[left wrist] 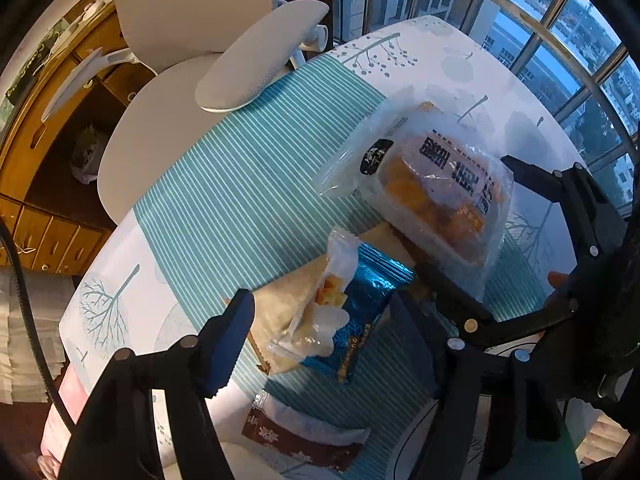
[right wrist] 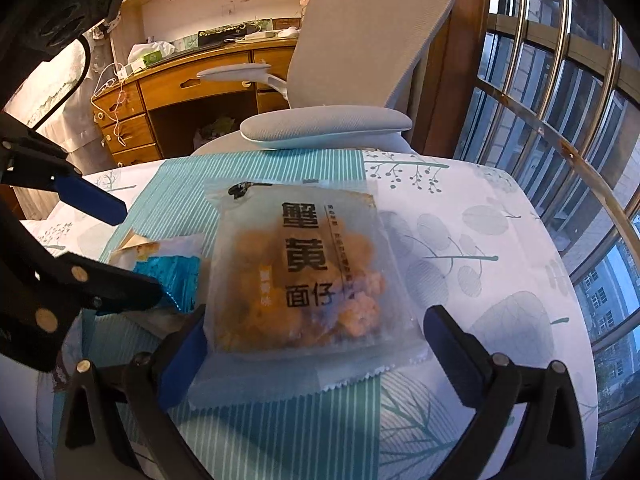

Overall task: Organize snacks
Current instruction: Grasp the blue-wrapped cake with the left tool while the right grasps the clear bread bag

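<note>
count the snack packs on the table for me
3, maybe more hidden. A frosted pack of orange pieces lies between the right gripper's open fingers. A blue pack sits between the left gripper's open fingers. A brown pack lies at the table edge.

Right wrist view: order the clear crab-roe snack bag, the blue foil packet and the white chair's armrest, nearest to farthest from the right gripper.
1. Clear crab-roe snack bag: between the right gripper's open fingers, left pad at its edge.
2. Blue foil packet: left, beside the bag.
3. White chair's armrest: beyond the table's far edge.
</note>
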`<state>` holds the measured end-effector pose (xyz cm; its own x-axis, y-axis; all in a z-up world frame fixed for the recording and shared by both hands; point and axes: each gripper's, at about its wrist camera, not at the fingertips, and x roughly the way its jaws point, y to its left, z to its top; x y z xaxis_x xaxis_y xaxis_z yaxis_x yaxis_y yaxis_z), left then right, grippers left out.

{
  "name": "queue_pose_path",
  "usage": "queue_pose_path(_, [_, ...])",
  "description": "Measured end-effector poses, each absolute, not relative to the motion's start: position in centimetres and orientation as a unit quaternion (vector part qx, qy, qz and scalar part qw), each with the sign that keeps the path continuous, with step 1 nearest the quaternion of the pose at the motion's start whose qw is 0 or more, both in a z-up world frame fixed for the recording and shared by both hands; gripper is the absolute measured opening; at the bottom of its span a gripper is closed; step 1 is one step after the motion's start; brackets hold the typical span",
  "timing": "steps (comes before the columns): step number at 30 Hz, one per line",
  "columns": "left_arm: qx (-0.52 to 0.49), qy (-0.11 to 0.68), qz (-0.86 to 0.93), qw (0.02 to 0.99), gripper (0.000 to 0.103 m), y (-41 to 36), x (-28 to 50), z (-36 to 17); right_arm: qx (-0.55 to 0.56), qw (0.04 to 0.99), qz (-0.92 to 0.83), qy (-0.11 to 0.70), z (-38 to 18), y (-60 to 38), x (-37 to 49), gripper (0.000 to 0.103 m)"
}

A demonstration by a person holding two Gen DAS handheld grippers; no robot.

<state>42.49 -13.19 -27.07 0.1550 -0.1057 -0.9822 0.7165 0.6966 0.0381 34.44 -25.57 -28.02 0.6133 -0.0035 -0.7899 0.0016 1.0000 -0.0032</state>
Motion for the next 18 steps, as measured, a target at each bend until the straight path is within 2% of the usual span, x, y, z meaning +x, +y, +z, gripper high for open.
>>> queue_pose_path(4, [0.272,0.580,-0.289,0.711,0.068,-13.71,42.52,-27.88,0.006,0.897,0.002,0.442,-28.13,-25.85,34.55,0.103])
queue_pose_path(9, [0.271,0.577,-0.287,0.714,0.052,-13.82,42.64,-28.20,0.008,0.898,0.003,0.441,-28.11,-25.92,34.51,0.102])
queue_pose_path(11, [0.266,0.575,-0.293,0.716,0.050,-13.74,42.69,-28.09,0.010,0.898,0.004,0.440,-28.10,-26.00,34.52,0.102])
queue_pose_path(14, [0.262,0.571,-0.296,0.719,0.037,-13.72,42.69,-28.04,0.009,0.897,0.004,0.442,-28.17,-26.00,34.46,0.101])
queue_pose_path(18, [0.261,0.568,-0.290,0.724,0.033,-13.85,42.62,-28.01,0.003,0.896,0.000,0.445,-28.22,-25.98,34.30,0.098])
